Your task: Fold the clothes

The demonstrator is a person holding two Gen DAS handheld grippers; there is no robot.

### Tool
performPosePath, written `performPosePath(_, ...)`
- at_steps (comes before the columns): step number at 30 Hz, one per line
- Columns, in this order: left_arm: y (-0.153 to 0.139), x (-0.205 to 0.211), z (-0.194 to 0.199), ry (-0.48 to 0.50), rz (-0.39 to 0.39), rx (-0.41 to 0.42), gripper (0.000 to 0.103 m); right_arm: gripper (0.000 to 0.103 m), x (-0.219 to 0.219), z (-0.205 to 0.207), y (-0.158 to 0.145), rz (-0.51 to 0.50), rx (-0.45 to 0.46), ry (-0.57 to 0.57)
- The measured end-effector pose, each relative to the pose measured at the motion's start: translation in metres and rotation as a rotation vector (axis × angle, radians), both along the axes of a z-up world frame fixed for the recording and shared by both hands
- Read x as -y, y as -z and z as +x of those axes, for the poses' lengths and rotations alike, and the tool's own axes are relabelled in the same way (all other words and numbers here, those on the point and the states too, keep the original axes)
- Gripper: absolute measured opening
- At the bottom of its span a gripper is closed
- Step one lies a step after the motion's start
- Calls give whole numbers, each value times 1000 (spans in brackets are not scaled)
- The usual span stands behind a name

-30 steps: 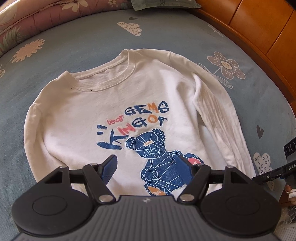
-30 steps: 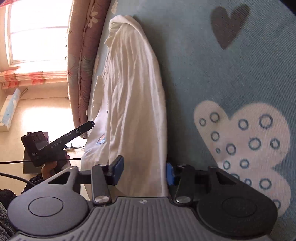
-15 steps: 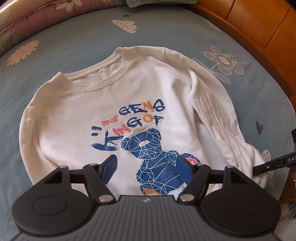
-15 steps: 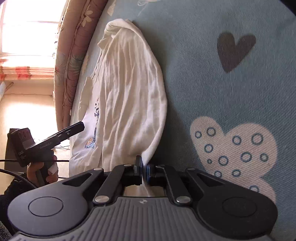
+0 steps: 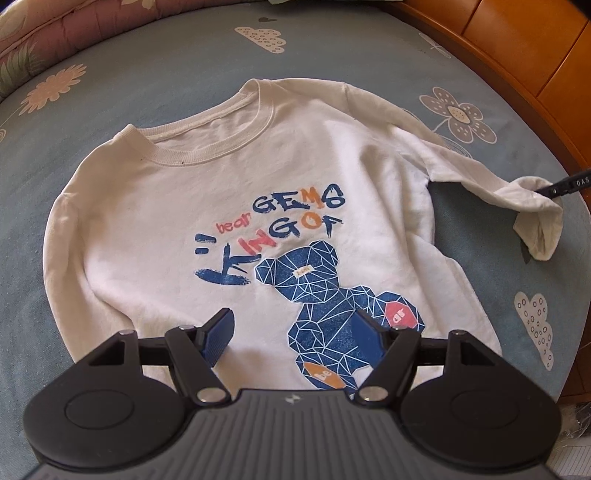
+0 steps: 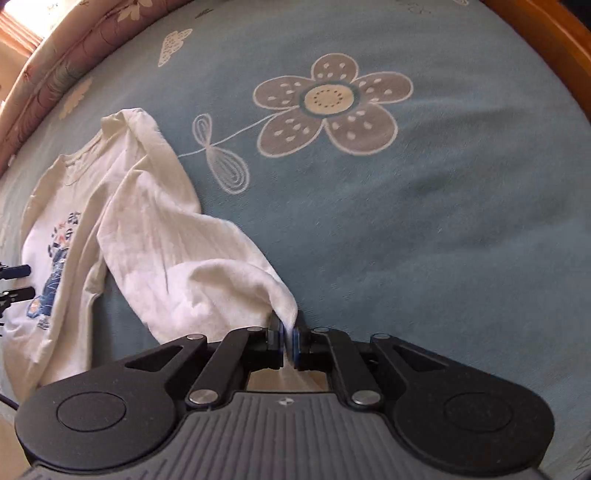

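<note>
Sweatshirt (image 5: 229,177): white, long-sleeved, lying face up on the bed (image 5: 147,85), collar toward the wooden headboard (image 5: 517,40). Front print reads "bear GEMS KING OF" in blue, orange and red, above a blue faceted bear (image 5: 325,314); a red patch on the bear reads "ar" and an orange patch reads "be".

Bed sheet: blue-grey, printed with flowers, clouds and hearts. A pink floral quilt (image 5: 48,33) lies along the bed's far-left edge.

Left gripper (image 5: 295,332): jaws wide apart over the sweatshirt's lower hem, nothing between them, touching no cloth. Position as a second ago.

Right gripper (image 6: 288,338): jaws closed tight on the cuff of the sweatshirt's sleeve (image 6: 177,236). They have just been closing; a second ago they stood open around the sleeve end. The tip bears white lettering, only "DAS" readable in the left wrist view.

Sleeve: a second ago it lay straight down beside the sweatshirt's body; now it is lifted and drawn outward, away from the body, with bare sheet showing between the two. The cuff end hangs folded below the grip.
</note>
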State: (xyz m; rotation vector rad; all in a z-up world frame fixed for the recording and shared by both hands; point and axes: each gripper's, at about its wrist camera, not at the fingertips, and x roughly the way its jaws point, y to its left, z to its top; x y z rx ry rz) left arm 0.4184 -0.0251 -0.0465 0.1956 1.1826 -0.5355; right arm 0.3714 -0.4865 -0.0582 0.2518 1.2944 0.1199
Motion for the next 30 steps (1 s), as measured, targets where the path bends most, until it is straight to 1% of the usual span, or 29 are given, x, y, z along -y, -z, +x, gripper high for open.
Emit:
performPosePath(2,0,-1,2,0,3,1,71,8,12,13,-10,-80,13,-13)
performPosePath(9,-5,-6,9,-5,0,10,71,8,22,48,-44,-359,46,-52)
performPosePath(11,-6,-8,11,-10,-3,14,71,8,30,55,-48,-391,55,-20)
performPosePath(14,-5,-10,15,-20,-7,16,71,9,35,63,-45,-430,79,19)
performPosePath(16,-4,-11,16,-27,-4,17,71,17,36,64,-42,-405,108,66)
performPosePath(17,-4,-11,17,-30,-4,16,71,27,38,62,-42,-374,132,94)
performPosePath(18,-4,-12,18,-31,-7,16,71,32,39,57,-45,-335,171,124)
performPosePath(19,-4,-13,18,-31,-8,16,71,34,42,50,-49,-301,214,165)
performPosePath(20,-4,-14,18,-30,-7,17,71,39,46,45,-52,-275,246,210)
performPosePath(21,-3,-15,18,-33,-7,17,71,42,51,35,-56,-249,283,273)
performPosePath(23,-2,-16,20,-41,-8,13,71,43,65,17,-58,-215,337,407)
performPosePath(24,-1,-16,20,-47,-10,8,71,43,72,7,-56,-192,350,479)
performPosePath(25,-1,-17,21,-53,-13,3,71,44,80,-2,-52,-170,347,549)
performPosePath(27,1,-16,23,-60,-16,-5,71,43,94,-16,-32,-169,301,670)
performPosePath(30,3,-10,24,-47,-15,-11,71,43,111,-33,2,-103,243,843)
